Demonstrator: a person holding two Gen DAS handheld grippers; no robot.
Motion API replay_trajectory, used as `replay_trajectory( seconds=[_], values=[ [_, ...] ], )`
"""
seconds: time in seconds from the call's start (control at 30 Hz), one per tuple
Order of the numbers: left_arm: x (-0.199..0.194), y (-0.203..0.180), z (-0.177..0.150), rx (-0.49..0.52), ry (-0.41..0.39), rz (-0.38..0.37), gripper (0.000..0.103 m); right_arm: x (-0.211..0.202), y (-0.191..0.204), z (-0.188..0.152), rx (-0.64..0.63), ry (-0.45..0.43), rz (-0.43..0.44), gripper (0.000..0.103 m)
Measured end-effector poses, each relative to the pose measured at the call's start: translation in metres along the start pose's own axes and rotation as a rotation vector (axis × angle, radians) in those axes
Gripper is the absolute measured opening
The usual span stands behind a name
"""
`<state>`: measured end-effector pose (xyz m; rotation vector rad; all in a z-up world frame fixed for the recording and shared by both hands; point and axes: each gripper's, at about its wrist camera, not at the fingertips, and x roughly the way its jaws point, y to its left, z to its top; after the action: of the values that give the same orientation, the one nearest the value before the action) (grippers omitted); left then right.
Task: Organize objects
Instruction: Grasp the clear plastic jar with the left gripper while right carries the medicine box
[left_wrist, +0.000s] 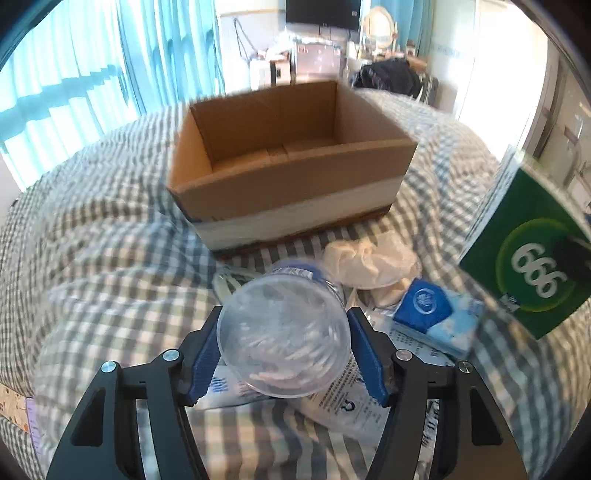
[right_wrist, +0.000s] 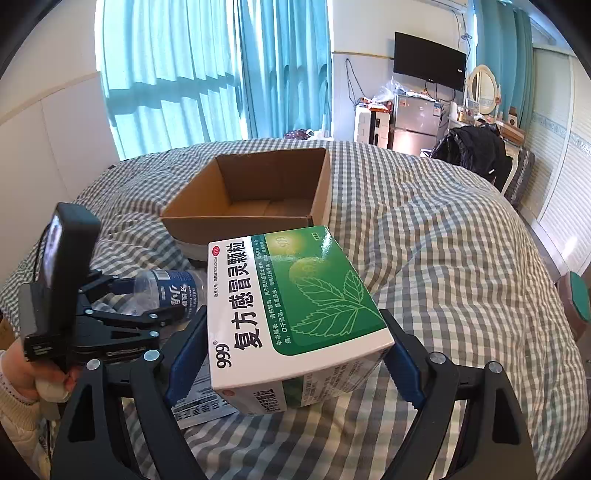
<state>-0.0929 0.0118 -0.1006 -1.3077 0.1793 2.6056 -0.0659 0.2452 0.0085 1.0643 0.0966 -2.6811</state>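
Note:
A clear plastic water bottle (left_wrist: 284, 339) with a blue label sits base-first between the blue pads of my left gripper (left_wrist: 286, 315), which is shut on it. In the right wrist view this bottle (right_wrist: 173, 291) hangs just above the bed, left of the medicine box. My right gripper (right_wrist: 293, 317) is shut on a green and white medicine box (right_wrist: 295, 306), held flat above the bedspread. That medicine box (left_wrist: 532, 258) also shows at the right edge of the left wrist view. An open, empty cardboard box (left_wrist: 295, 184) stands on the bed straight ahead of both grippers, and the cardboard box (right_wrist: 321, 192) has nothing inside.
On the checked bedspread (right_wrist: 443, 240) near the bottle lie a blue tissue pack (left_wrist: 436, 314), a crumpled white cloth (left_wrist: 369, 262) and a printed plastic package (left_wrist: 354, 402). A person's hand (right_wrist: 48, 376) holds the left gripper's handle. Furniture and curtains stand beyond the bed.

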Motion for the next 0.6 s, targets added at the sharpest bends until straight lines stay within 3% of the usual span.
replay_trajectory(
  seconds=[0.4,0.6],
  values=[
    [-0.084,0.023,0.03,-0.018,-0.16,0.023,0.065,-0.052,0.032,0.031,-0.05,-0.095,-0.026,0.085],
    [-0.108,0.028,0.062,-0.011,-0.216,0.042,0.065,-0.061,0.048,0.075,-0.111,-0.161,-0.048,0.085]
  ],
)
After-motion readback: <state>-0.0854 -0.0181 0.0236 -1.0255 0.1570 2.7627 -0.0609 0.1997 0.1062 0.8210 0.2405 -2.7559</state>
